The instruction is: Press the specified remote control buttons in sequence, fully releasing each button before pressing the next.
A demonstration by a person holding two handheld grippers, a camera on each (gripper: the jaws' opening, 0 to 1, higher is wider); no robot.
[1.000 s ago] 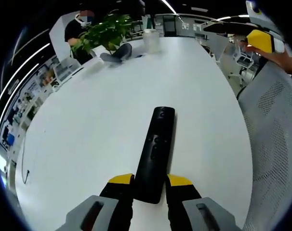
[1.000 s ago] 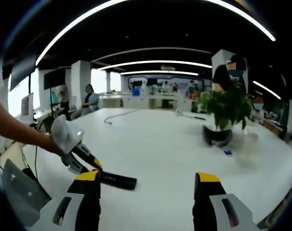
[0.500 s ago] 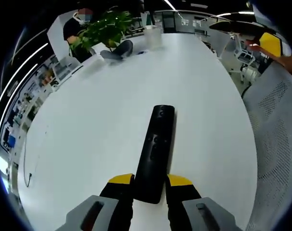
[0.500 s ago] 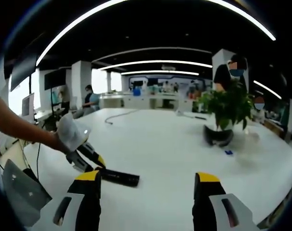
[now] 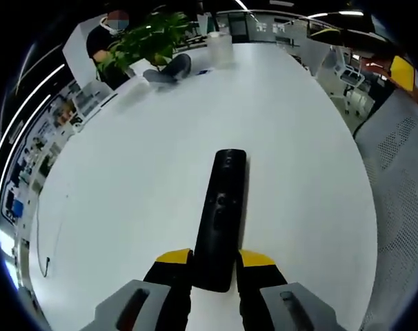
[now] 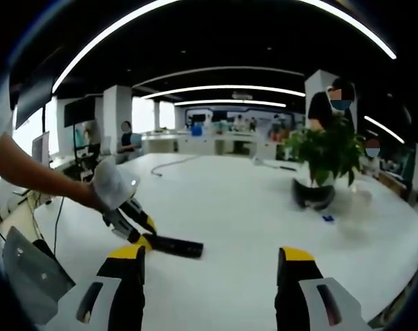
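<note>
Since my left gripper (image 5: 214,265) was clamped on only the near end of the remote (image 5: 220,215), I judged the main risk to be leverage: a press on a far button could tip the free end down or twist the remote between the jaws. My right gripper (image 6: 210,262) was well back from it with its jaws wide apart and empty, so a press would need a long approach. With the jaws spread, one tip could land beside the intended button or catch two at once. Too steep a push might also slide the remote out of the left jaws.

From the left gripper view, the remote was a long, slim black bar running straight away from the jaws over the white table (image 5: 126,179). It had a round button near the far end and a small cluster about midway; I couldn't read any labels. From the right gripper view it sat low and left, held out from a gloved hand (image 6: 112,192) over the table.
</note>
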